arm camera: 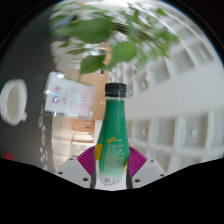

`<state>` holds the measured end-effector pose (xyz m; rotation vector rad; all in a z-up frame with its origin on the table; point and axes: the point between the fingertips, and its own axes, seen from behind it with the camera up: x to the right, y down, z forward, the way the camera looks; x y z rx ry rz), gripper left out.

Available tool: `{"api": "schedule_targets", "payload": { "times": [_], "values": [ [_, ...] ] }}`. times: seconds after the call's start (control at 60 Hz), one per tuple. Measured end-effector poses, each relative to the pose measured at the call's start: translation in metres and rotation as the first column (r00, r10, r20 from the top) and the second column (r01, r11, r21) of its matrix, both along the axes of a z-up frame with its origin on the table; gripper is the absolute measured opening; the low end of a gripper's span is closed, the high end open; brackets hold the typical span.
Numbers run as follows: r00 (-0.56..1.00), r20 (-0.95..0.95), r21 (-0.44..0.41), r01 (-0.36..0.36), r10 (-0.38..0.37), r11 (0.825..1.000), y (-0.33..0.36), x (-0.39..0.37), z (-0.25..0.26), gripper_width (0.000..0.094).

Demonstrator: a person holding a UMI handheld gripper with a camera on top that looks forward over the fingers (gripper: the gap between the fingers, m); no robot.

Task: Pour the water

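Observation:
A green plastic bottle (113,135) with a black cap and a white label stands upright between my gripper's (112,165) two fingers. Both magenta pads press against its lower sides, one pad (89,160) on the left and the other on the right. The bottle is held up off any surface, with its cap reaching up in front of the plant leaves. The bottle's base is hidden below the fingers.
A leafy green plant (110,40) hangs above and behind the bottle. A white shelf unit with square compartments (175,120) stands to the right. A light board with papers (65,100) is behind to the left, and a round white object (12,100) sits further left.

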<state>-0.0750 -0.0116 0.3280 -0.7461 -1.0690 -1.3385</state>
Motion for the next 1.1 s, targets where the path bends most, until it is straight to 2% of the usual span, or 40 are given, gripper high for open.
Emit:
{"api": "schedule_targets", "payload": {
  "times": [0.067,0.15,0.25,0.283,0.383,0.433,0.5,0.7,0.717,0.75,0.817,0.85,0.917,0.967,0.983,1.033,1.1],
  "values": [
    [0.943,-0.333,-0.025,-0.025,0.015,0.999,-0.023,0.027,0.026,0.0409],
    [0.718,-0.696,-0.112,-0.141,0.023,0.984,-0.02,0.045,0.026,0.0407],
    [0.383,-0.921,-0.171,-0.246,-0.066,0.954,-0.026,0.047,-0.014,0.0406],
    [0.275,-0.954,-0.201,-0.304,-0.116,0.931,-0.017,0.071,-0.028,0.0407],
    [0.067,-0.961,-0.273,-0.372,-0.268,0.887,-0.011,0.098,-0.103,0.0406],
    [0.033,-0.946,-0.311,-0.375,-0.323,0.873,-0.011,0.077,-0.144,0.0406],
    [0.025,-0.925,-0.36,-0.381,-0.38,0.851,-0.01,0.109,-0.188,0.0406],
    [0.021,-0.888,-0.43,-0.389,-0.459,0.814,-0.007,0.115,-0.269,0.041],
    [0.02,-0.91,-0.389,-0.393,-0.415,0.833,-0.004,0.115,-0.26,0.0413],
    [0.026,-0.908,-0.394,-0.388,-0.418,0.833,-0.006,0.115,-0.261,0.0416],
    [-0.011,-0.914,-0.37,-0.385,-0.405,0.845,-0.007,0.115,-0.262,0.0428],
    [-0.023,-0.918,-0.357,-0.384,-0.396,0.851,-0.006,0.115,-0.26,0.0463],
    [-0.015,-0.911,-0.376,-0.384,-0.413,0.843,-0.008,0.117,-0.259,0.0543],
    [-0.009,-0.893,-0.414,-0.381,-0.451,0.827,-0.011,0.117,-0.266,0.0614],
    [-0.01,-0.886,-0.425,-0.382,-0.464,0.82,-0.013,0.116,-0.268,0.0699],
    [-0.021,-0.87,-0.448,-0.381,-0.492,0.809,-0.025,0.118,-0.27,0.0873],
    [-0.045,-0.848,-0.481,-0.349,-0.528,0.804,-0.039,0.123,-0.271,0.0846]
  ]
}}
